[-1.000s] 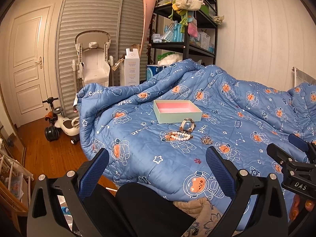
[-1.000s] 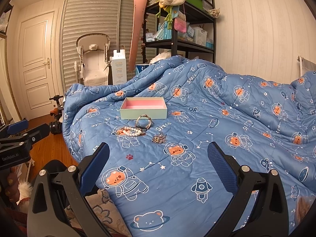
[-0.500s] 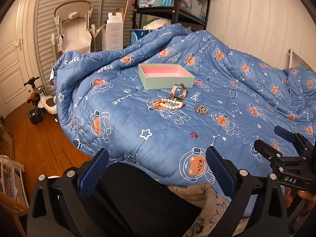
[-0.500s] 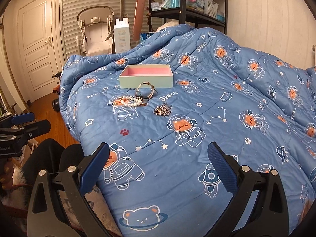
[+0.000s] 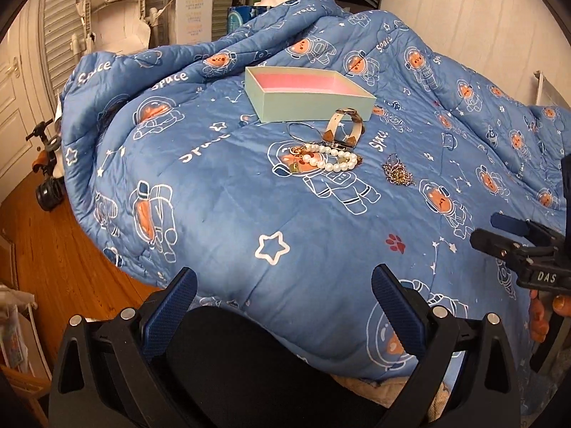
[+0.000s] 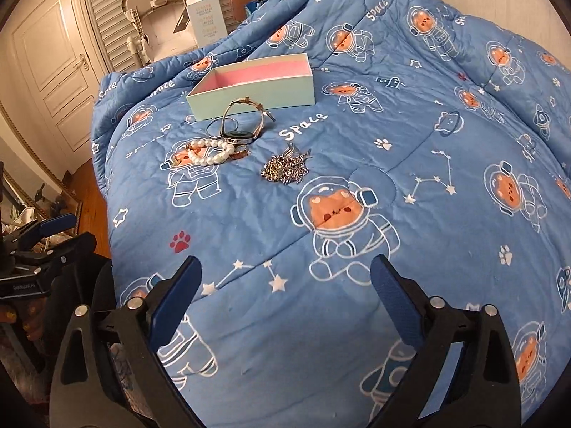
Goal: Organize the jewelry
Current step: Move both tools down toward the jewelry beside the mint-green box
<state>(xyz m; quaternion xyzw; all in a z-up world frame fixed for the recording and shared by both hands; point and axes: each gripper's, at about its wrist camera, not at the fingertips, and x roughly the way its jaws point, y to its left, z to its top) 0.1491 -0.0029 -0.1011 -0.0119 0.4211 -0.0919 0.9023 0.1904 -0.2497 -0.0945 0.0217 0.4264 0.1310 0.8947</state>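
Observation:
A mint box with a pink inside [image 5: 307, 94] [image 6: 255, 83] lies open on the blue quilt. In front of it lie a watch with a pale strap [image 5: 344, 126] [image 6: 242, 121], a pearl bracelet [image 5: 328, 160] [image 6: 210, 153] and a bunched silver chain [image 5: 398, 174] [image 6: 285, 169]. My left gripper [image 5: 283, 296] is open and empty, near the bed's front edge, well short of the jewelry. My right gripper [image 6: 285, 285] is open and empty above the quilt, short of the chain.
The blue astronaut quilt [image 5: 221, 207] [image 6: 446, 164] covers the bed. A white high chair [image 5: 114, 18], a tall white carton [image 5: 192, 14] and a dark shelf stand behind it. A toy scooter [image 5: 46, 164] stands on the wood floor at left.
Both grippers have tilted downward and moved closer to the bed. The jewelry and box now look larger and nearer. Both stay open; nothing was picked up.

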